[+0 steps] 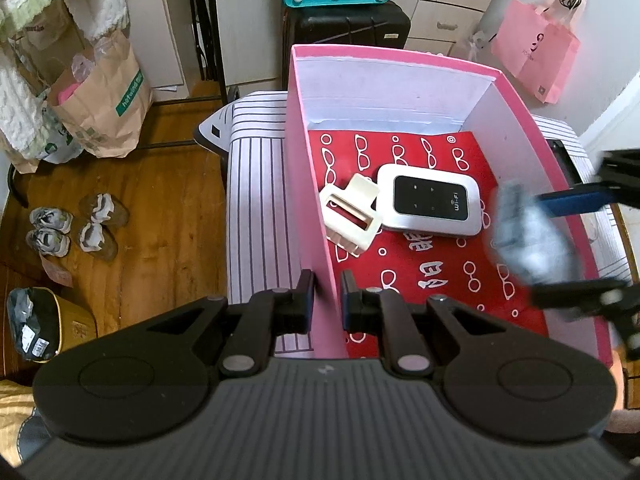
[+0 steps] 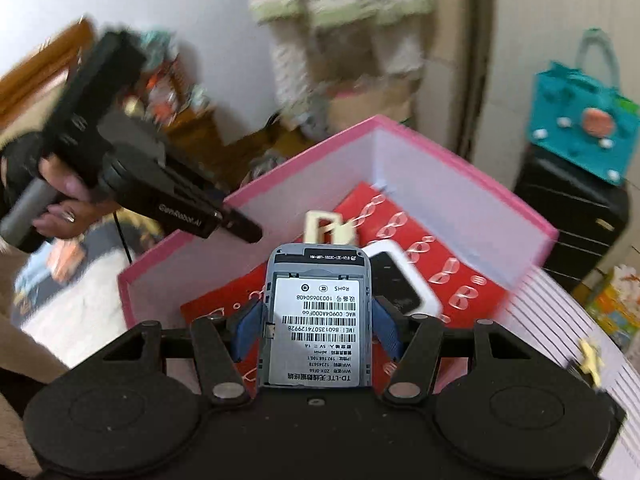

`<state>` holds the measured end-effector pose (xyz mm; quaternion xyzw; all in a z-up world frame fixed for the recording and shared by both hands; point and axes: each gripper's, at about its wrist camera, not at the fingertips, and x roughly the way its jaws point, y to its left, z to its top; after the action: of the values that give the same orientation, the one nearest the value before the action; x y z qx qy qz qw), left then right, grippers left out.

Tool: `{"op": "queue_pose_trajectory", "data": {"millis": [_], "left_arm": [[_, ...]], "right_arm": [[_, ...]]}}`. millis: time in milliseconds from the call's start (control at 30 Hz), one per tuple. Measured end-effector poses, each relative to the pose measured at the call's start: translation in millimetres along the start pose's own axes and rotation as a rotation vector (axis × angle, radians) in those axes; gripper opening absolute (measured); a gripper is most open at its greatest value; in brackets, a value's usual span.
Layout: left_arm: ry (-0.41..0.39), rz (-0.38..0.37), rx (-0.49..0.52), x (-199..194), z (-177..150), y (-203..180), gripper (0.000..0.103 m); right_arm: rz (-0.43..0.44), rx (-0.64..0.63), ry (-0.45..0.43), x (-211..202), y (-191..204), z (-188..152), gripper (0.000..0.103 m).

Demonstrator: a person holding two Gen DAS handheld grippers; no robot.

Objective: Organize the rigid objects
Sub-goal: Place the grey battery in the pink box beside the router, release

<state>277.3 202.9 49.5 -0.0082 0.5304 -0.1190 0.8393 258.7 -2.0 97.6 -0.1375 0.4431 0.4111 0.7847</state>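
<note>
A pink box [image 1: 304, 184] with a red patterned paper floor stands on a striped surface. Inside lie a white Wi-Fi router [image 1: 430, 205] and a cream plastic clip [image 1: 352, 214]. My left gripper [image 1: 327, 300] is shut on the box's left wall. My right gripper [image 2: 318, 324] is shut on a grey router body [image 2: 318, 320], label side up, held above the box [image 2: 460, 184]. In the left wrist view the right gripper [image 1: 568, 248] and the grey router body [image 1: 528, 236] show blurred over the box's right side. The left gripper [image 2: 240, 228] shows at the box's wall.
The striped cloth surface [image 1: 260, 208] carries the box. Wood floor with shoes [image 1: 72, 228] and paper bags [image 1: 108, 100] lies to the left. A black suitcase [image 1: 348, 26] with a teal bag stands behind the box. A pink bag [image 1: 536, 56] hangs at the right.
</note>
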Motion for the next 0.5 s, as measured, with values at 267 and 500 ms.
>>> {"op": "queue_pose_trajectory", "data": {"millis": [267,500], "left_arm": [[0.0,-0.008,-0.003,-0.6,-0.4,1.2,0.012],[-0.001,-0.014,-0.011,-1.2,-0.1,2.9,0.012]], "right_arm": [[0.052,-0.203,0.216,65.7,19.6,22.8,0.065],[0.106,-0.302,0.316,99.4,28.1,36.3,0.065]]}}
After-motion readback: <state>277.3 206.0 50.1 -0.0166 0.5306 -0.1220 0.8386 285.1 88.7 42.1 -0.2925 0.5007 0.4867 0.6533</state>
